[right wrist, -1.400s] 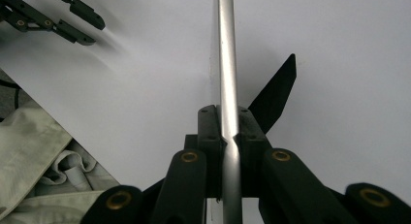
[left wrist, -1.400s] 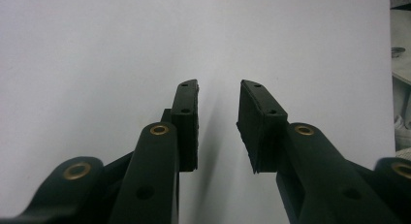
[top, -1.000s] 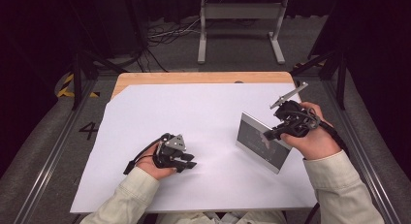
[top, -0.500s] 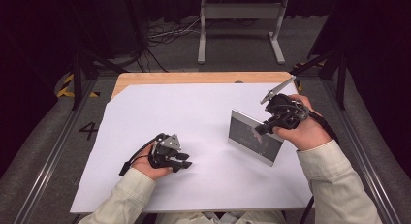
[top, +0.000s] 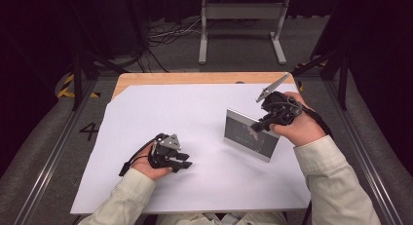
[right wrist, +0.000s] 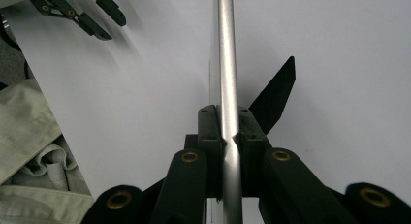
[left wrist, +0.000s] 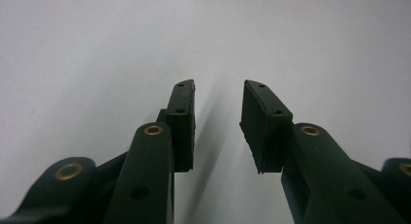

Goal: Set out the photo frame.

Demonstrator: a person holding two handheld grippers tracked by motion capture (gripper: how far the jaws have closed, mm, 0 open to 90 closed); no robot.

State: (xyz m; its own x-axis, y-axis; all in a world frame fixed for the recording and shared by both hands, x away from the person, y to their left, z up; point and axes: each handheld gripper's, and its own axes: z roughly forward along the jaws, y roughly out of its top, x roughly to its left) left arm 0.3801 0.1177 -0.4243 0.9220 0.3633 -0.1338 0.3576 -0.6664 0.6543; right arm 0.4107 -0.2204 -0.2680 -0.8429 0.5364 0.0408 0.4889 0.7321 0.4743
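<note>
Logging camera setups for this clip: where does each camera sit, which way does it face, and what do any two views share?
High view: above the person's side, looking forward and down on the white sheet; shows both forearms and the left gripper.
Left gripper view: on the left gripper, along its parted jaws at the sheet.
Right gripper view: on the right gripper, along jaws clamping the picture frame.
The high and right gripper views share the frame.

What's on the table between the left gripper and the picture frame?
Nothing: in the high view, bare white sheet separates the left gripper from the picture frame.
</note>
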